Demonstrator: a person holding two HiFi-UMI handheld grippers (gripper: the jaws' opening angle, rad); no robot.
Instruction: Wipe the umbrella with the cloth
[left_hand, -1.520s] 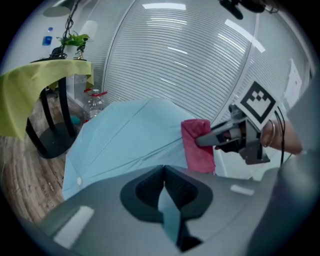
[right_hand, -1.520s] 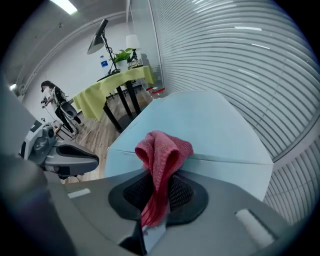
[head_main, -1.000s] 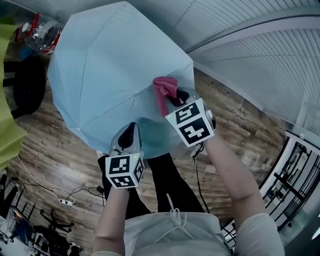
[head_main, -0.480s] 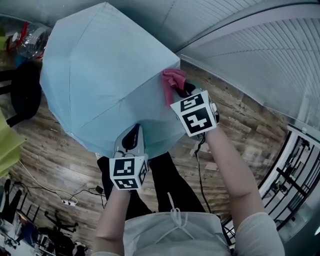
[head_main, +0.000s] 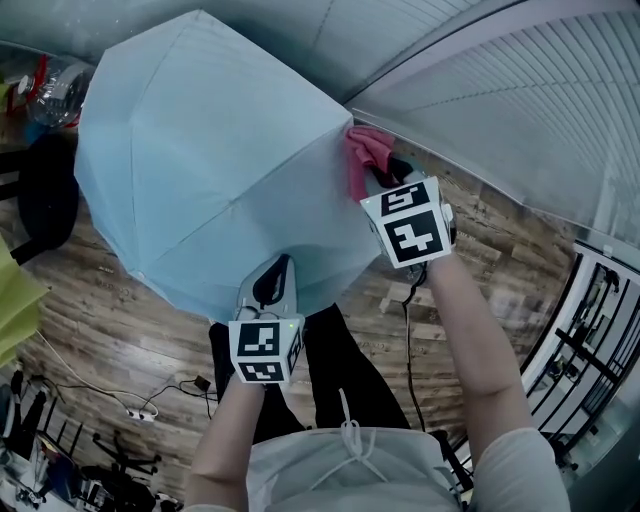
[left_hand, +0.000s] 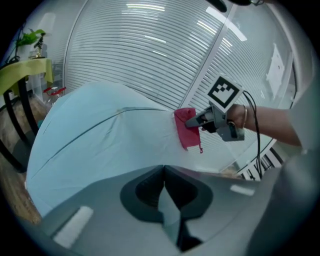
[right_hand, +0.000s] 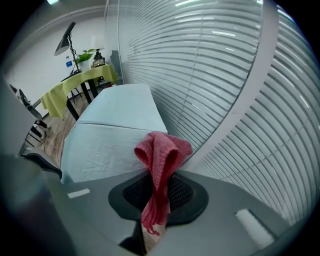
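The open pale-blue umbrella (head_main: 210, 160) spreads its canopy above the wooden floor (head_main: 100, 320) in front of the person, with the red cloth (head_main: 365, 155) touching the canopy's right-hand edge beside the slatted blinds (head_main: 520, 110). The right gripper (head_main: 385, 172) is clamped on the bunched cloth, whose loose end hangs below its jaws. The left gripper (head_main: 275, 280) has its jaws closed on a fold of the canopy's near rim.

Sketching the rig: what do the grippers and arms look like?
Left gripper and right gripper are grey, each carrying a white cube with black square markers. A black cable runs from the right one. The person wears short pale sleeves.
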